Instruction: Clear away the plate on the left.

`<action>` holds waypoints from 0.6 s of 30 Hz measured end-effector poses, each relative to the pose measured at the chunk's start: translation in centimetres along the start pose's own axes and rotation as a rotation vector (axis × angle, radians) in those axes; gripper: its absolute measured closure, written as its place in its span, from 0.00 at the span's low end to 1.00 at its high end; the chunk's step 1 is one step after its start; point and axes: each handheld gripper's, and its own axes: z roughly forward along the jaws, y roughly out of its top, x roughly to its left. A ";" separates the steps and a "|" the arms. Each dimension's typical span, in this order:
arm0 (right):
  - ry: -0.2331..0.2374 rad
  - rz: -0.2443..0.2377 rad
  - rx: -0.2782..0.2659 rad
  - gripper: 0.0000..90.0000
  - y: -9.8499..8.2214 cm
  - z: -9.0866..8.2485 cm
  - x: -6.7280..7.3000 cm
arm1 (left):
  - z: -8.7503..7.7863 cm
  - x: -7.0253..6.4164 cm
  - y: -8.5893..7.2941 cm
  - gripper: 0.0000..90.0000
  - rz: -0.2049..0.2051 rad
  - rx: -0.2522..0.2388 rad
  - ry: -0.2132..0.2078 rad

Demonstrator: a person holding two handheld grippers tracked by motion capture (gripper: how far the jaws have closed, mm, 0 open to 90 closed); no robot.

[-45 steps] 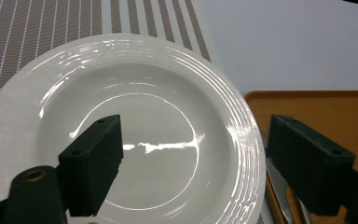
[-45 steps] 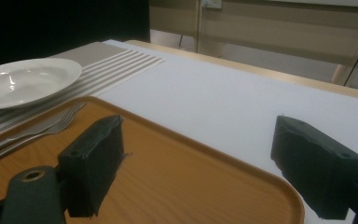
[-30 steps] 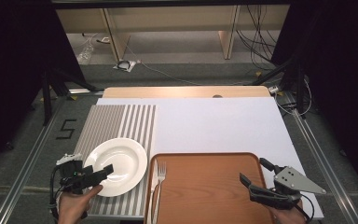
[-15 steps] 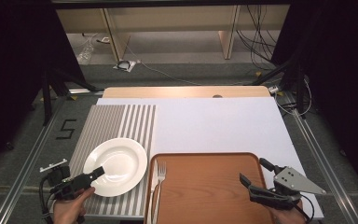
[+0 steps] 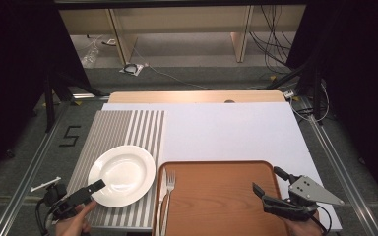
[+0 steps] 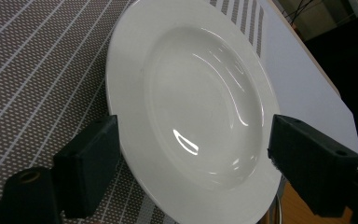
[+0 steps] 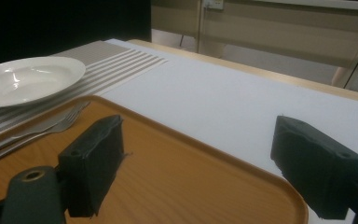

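Observation:
A white plate [image 5: 122, 174] lies on a grey striped placemat [image 5: 128, 128] at the front left. My left gripper [image 5: 94, 189] is at the plate's near-left rim, held by a hand. In the left gripper view the plate [image 6: 191, 102] is close ahead, and the left gripper [image 6: 193, 163] is open, its jaws wide apart on either side of the near rim without touching it. A brown tray [image 5: 216, 196] holds a fork [image 5: 169, 184] and a knife [image 5: 162, 196] along its left edge. My right gripper [image 5: 267, 181] hovers open over the tray's right end with nothing between its jaws [image 7: 200, 158].
The placemat and tray lie on a white tabletop [image 5: 226, 132] with a wooden far edge [image 5: 197, 97]. In the right gripper view the plate [image 7: 28, 79] and the fork [image 7: 51, 123] are off to the left, past the tray [image 7: 168, 163]. Dark floor and metal rails surround the table.
My left gripper has drawn back toward the near-left, from over the plate's rim to its edge. The plate, the tray and the right gripper have not moved.

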 end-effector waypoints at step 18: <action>0.003 -0.007 0.000 0.20 0.0 0.1 0.1 | 0.7 1.9 -0.8 0.20 -0.258 0.055 -0.065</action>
